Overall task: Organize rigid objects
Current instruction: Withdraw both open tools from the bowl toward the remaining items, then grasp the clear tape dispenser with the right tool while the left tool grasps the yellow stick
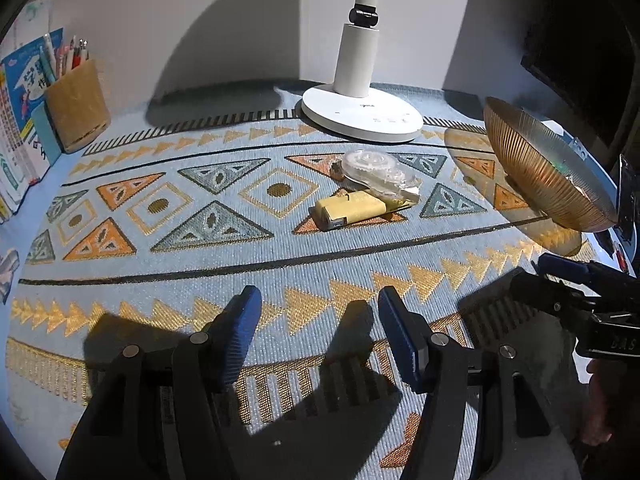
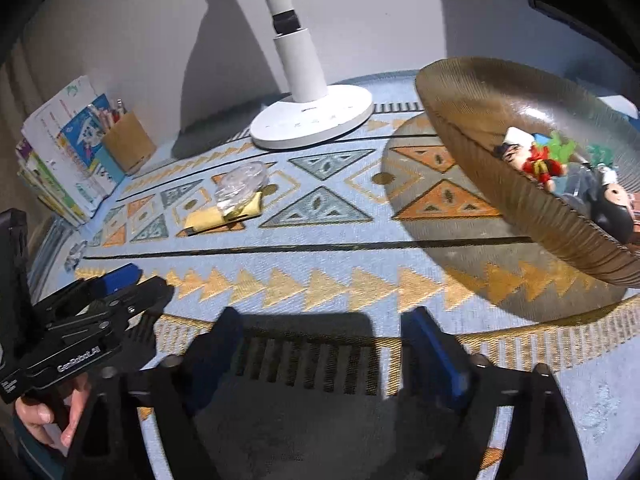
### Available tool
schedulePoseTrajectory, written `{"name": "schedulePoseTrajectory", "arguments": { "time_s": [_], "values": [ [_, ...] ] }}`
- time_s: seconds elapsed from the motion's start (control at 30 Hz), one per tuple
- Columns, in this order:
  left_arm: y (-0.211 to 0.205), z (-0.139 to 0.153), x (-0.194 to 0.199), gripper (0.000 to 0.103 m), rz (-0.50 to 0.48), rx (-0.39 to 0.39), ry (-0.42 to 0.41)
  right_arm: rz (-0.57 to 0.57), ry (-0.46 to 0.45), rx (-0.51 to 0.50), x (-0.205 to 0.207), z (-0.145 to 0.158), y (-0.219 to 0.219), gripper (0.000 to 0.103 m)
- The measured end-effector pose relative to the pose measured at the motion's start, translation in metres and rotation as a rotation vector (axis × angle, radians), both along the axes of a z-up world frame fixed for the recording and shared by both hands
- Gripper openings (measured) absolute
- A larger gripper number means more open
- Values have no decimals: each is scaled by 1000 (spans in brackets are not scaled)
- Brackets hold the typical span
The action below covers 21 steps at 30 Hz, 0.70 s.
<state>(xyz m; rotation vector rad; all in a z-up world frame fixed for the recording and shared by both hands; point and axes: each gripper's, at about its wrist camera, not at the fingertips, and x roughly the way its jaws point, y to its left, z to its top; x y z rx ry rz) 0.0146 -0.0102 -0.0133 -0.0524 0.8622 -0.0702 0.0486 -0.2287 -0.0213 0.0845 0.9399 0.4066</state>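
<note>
A clear correction-tape dispenser (image 1: 378, 170) lies across a yellow lighter-like block (image 1: 348, 210) on the patterned cloth, mid-table; both also show in the right wrist view, the dispenser (image 2: 240, 184) on the block (image 2: 212, 216). A ribbed amber glass bowl (image 1: 536, 168) stands at the right; in the right wrist view the bowl (image 2: 460, 92) holds small toy figures (image 2: 540, 162). My left gripper (image 1: 320, 320) is open and empty, short of the objects. My right gripper (image 2: 324, 344) is open and empty, left of the bowl.
A white lamp base (image 1: 362, 114) stands at the back by the wall. A tan pen holder (image 1: 78, 106) and a stack of books (image 1: 20, 120) stand at the back left. The right gripper's body (image 1: 584, 292) shows at the right of the left wrist view.
</note>
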Motion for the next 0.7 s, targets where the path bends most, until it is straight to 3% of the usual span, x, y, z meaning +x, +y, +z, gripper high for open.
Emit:
{"name": "schedulePoseTrajectory", "arguments": {
  "time_s": [0.23, 0.3, 0.5, 0.6, 0.7],
  "values": [
    [-2, -1, 5, 59, -59, -15, 46, -7, 27, -23, 4, -1, 1, 87],
    [-3, 5, 8, 59, -85, 28, 45, 7, 43, -12, 7, 4, 4, 87],
    [3, 30, 29, 59, -246, 35, 17, 50, 23, -6, 34, 46, 36, 87],
    [7, 29, 45, 58, -326, 9, 43, 73, 51, 31, 55, 48, 54, 87],
    [6, 23, 56, 58, -365, 39, 56, 76, 89, 24, 73, 39, 70, 85]
  ]
}}
